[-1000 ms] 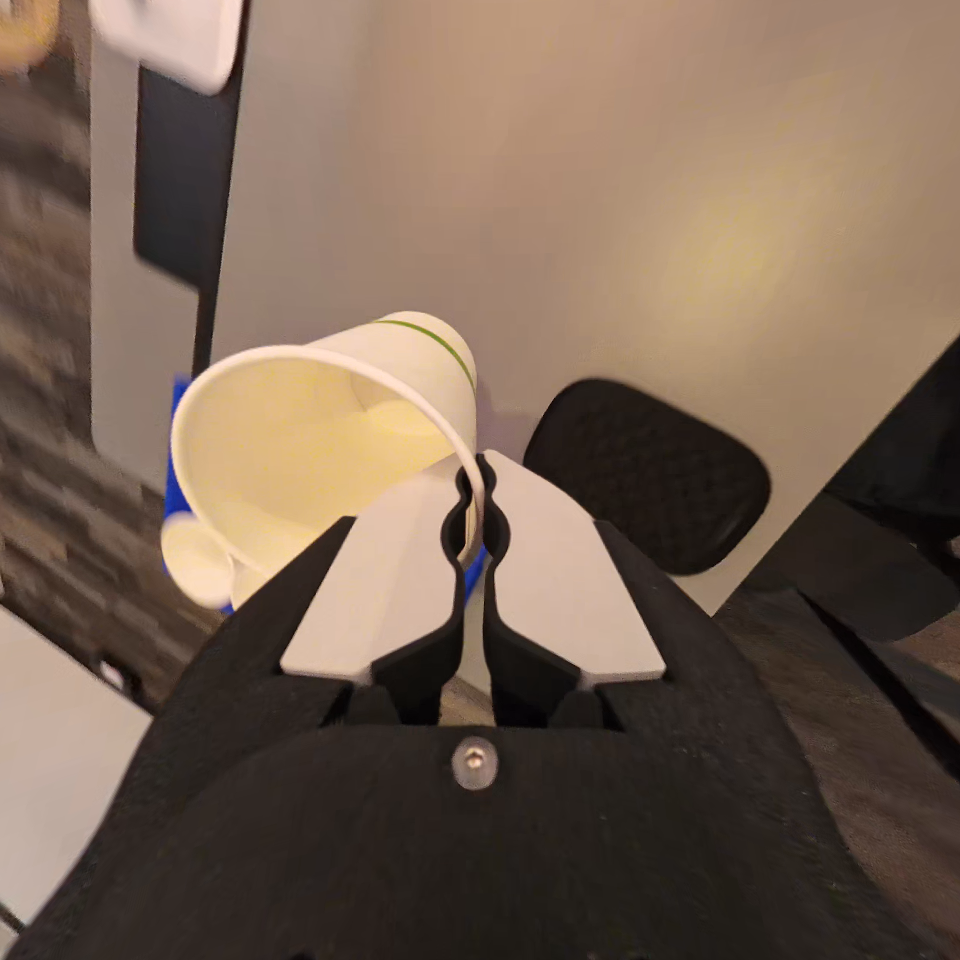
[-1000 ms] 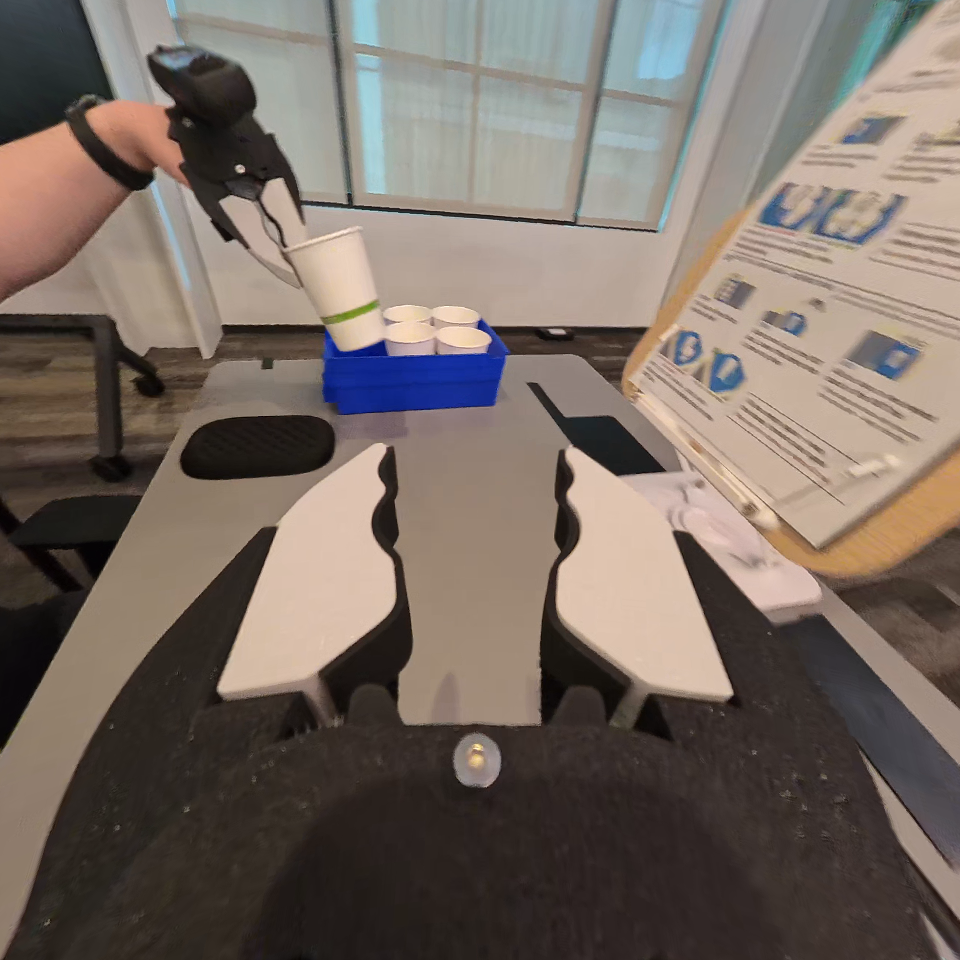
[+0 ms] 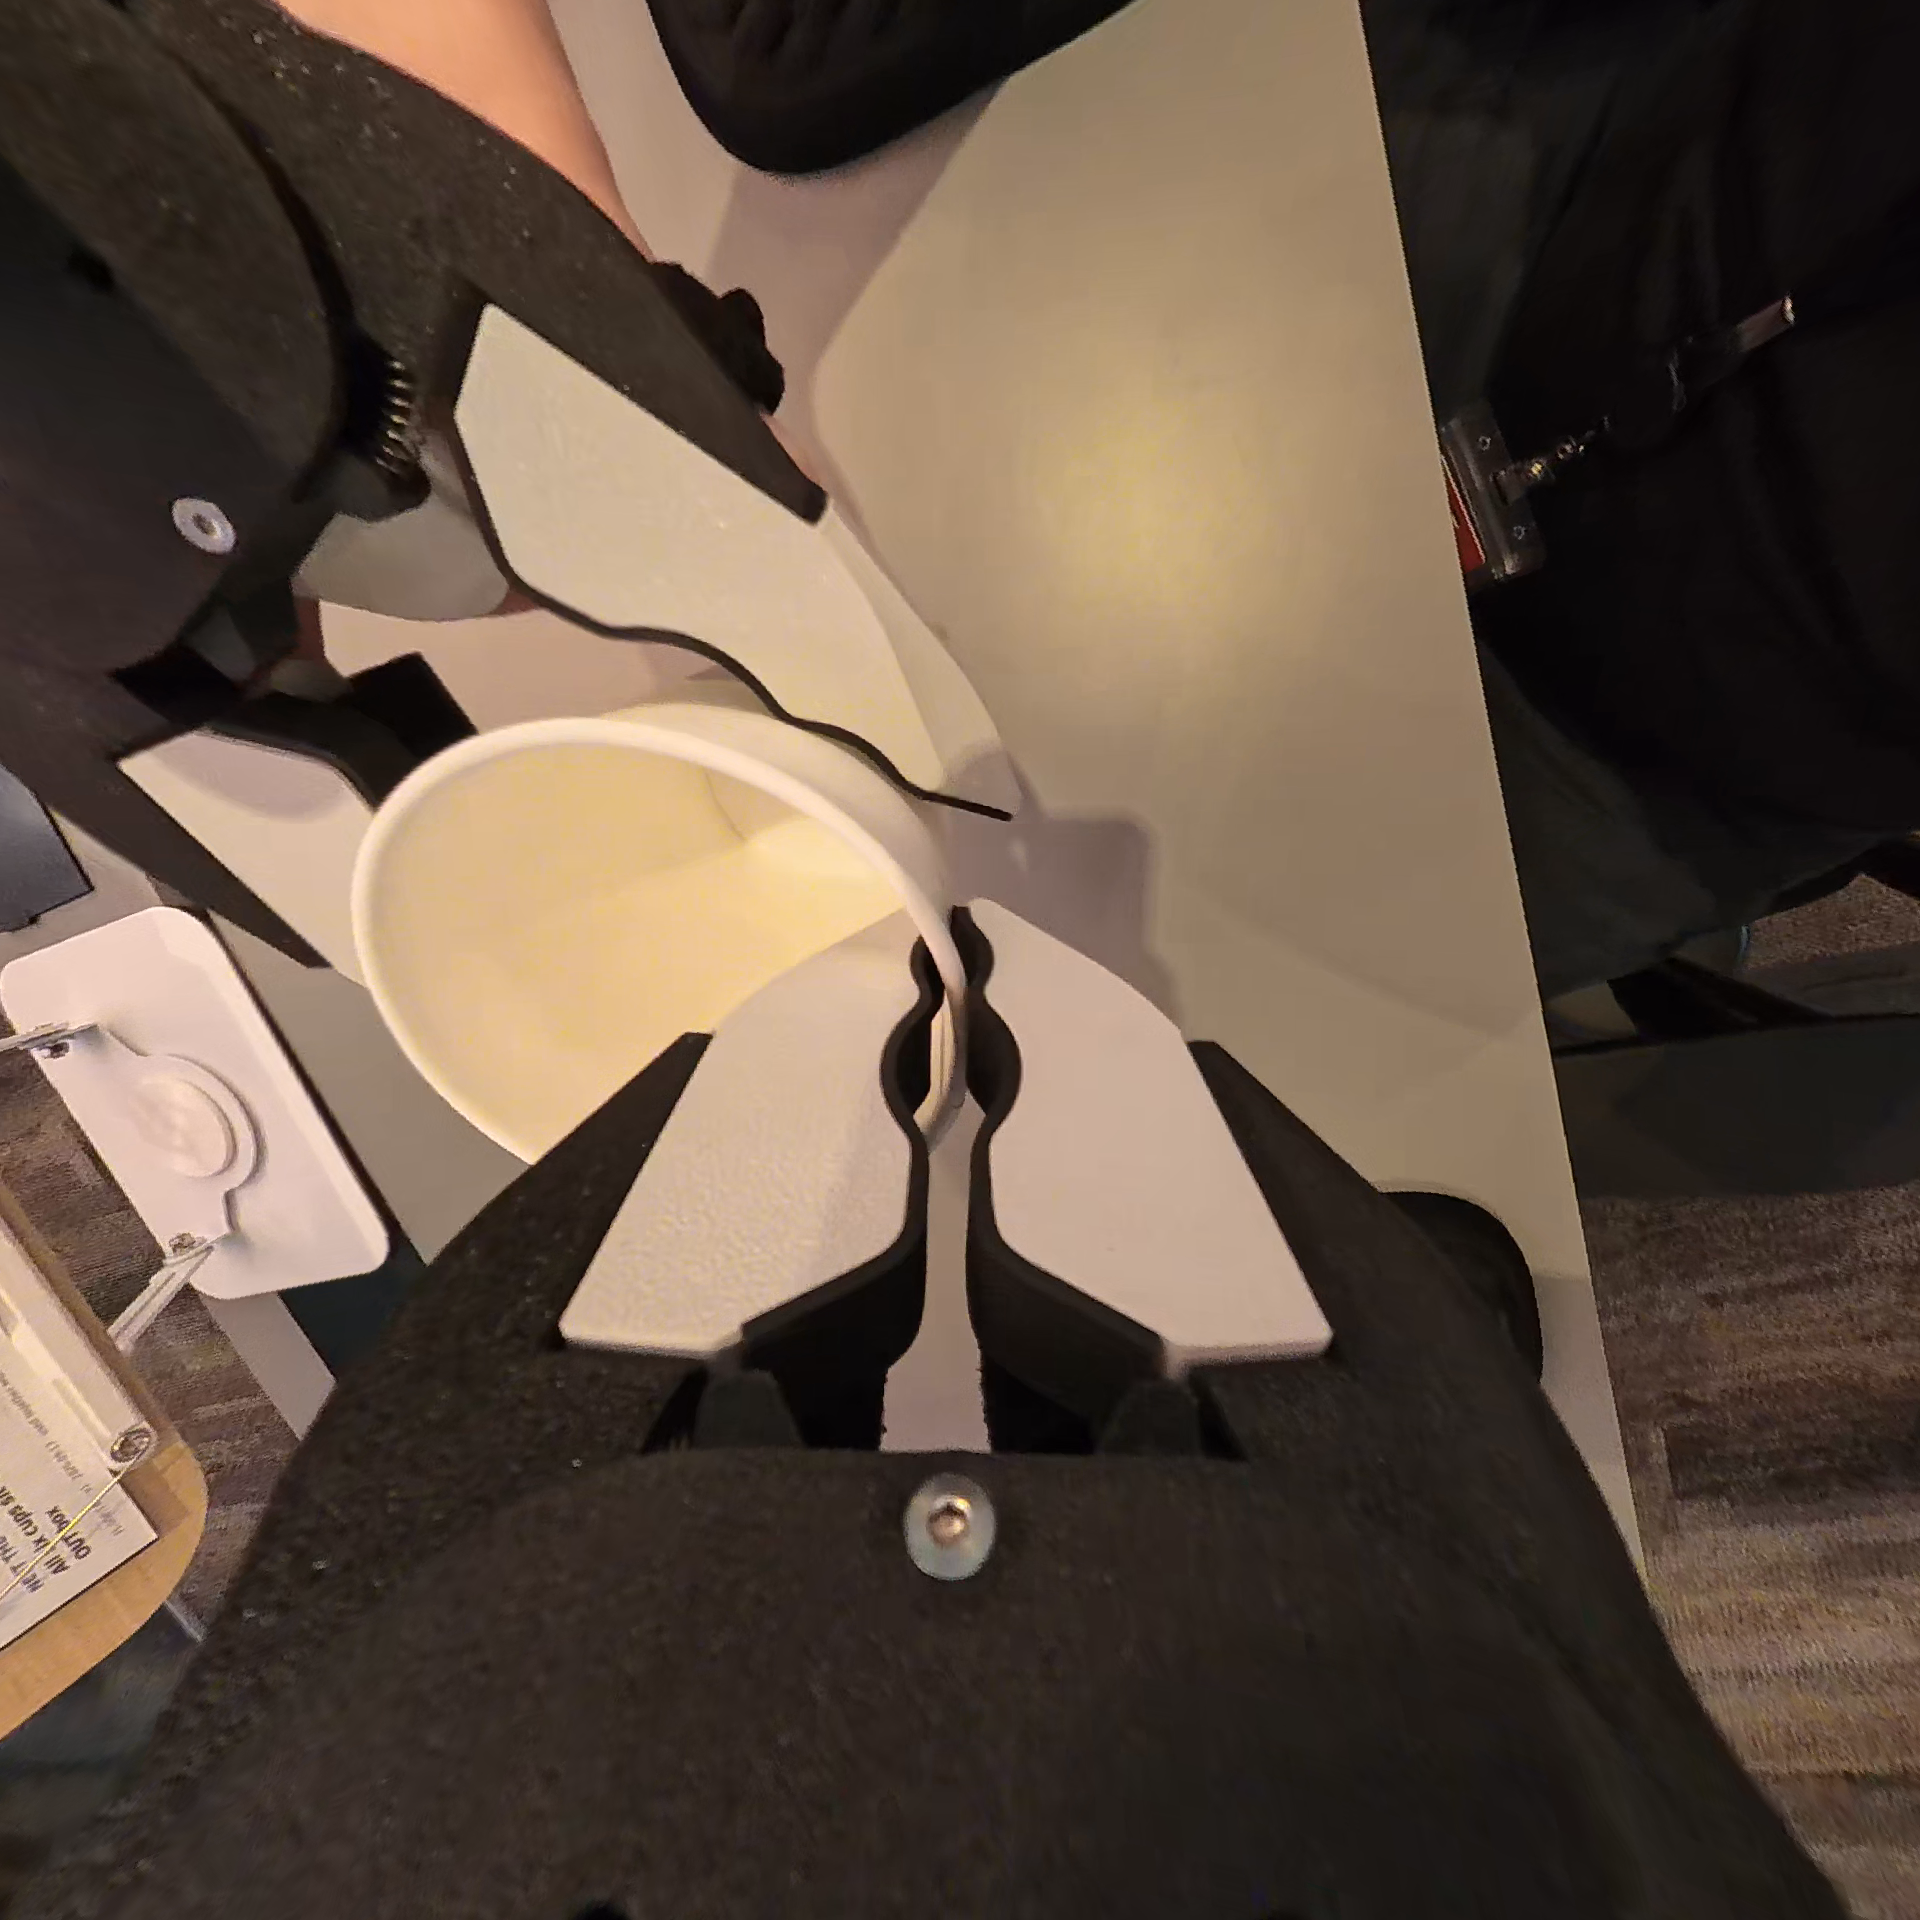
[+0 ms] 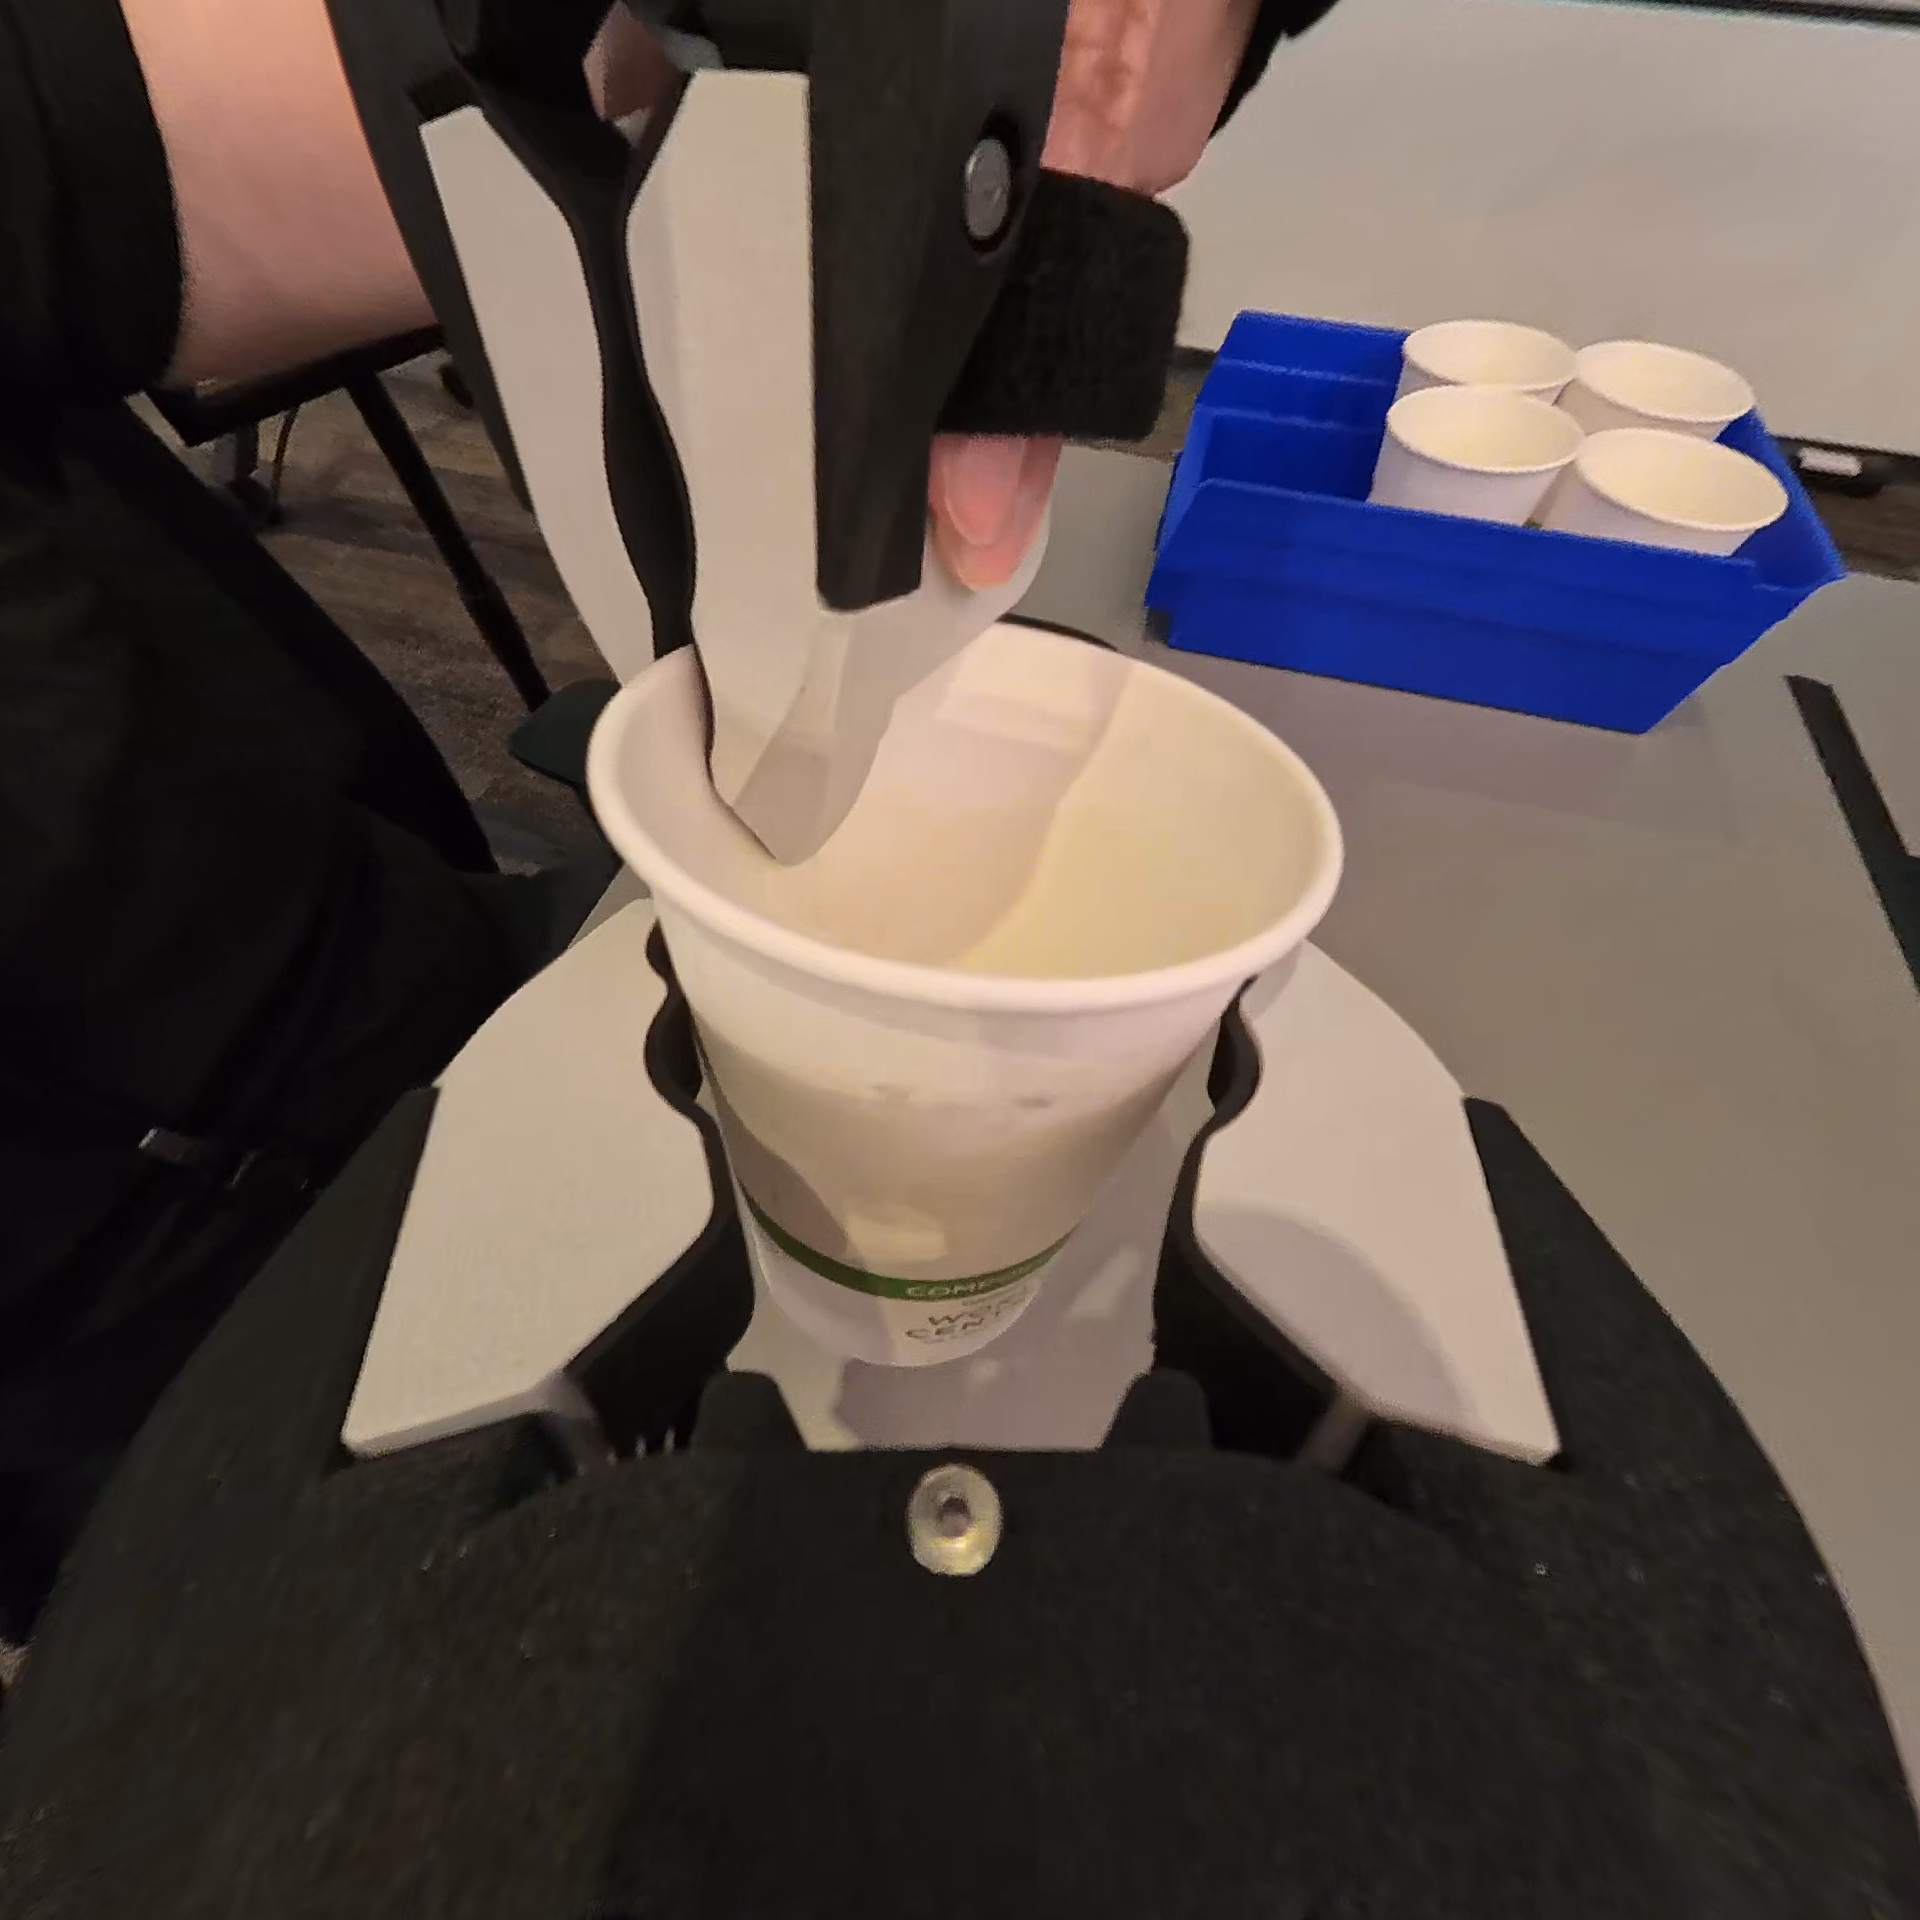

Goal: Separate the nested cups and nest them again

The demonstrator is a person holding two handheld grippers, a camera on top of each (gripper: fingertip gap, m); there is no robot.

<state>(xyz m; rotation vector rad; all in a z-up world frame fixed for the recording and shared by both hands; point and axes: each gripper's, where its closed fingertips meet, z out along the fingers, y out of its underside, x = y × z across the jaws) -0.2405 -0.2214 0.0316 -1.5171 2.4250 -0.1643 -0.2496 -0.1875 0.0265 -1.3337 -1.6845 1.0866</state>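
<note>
1. The left gripper (image 3: pixel 951 961) pinches the rim of a white paper cup (image 3: pixel 644 935); its jaws are nearly closed, one finger inside the cup wall and one outside.
2. In the right wrist view the same left gripper (image 4: pixel 748 821) comes down from above, with a fingertip (image 4: pixel 790 790) inside the cup mouth, against the far-left wall.
3. The right gripper (image 4: pixel 951 1049) straddles the cup's (image 4: pixel 935 1039) body just under the rim, at medium width. Its black inner edges lie against both sides of the cup. How hard it presses cannot be told.
4. The cup is held off the grey table (image 4: pixel 1558 935), upright and slightly tilted. A green band (image 4: pixel 914 1268) rings its lower part. Whether it is one cup or several nested ones cannot be told.
5. A person's hand (image 4: pixel 1039 312) grips the left gripper; a black strap (image 4: pixel 1070 312) crosses one finger.
6. At the far right of the table stands a blue bin (image 4: pixel 1455 603). Four small white cups (image 4: pixel 1579 447) stand upright in it, touching, in two rows.
7. In the left wrist view a white rectangular holder (image 3: pixel 177 1101) lies at the left, beside a wooden board (image 3: pixel 94 1558) with a printed sheet.
</note>
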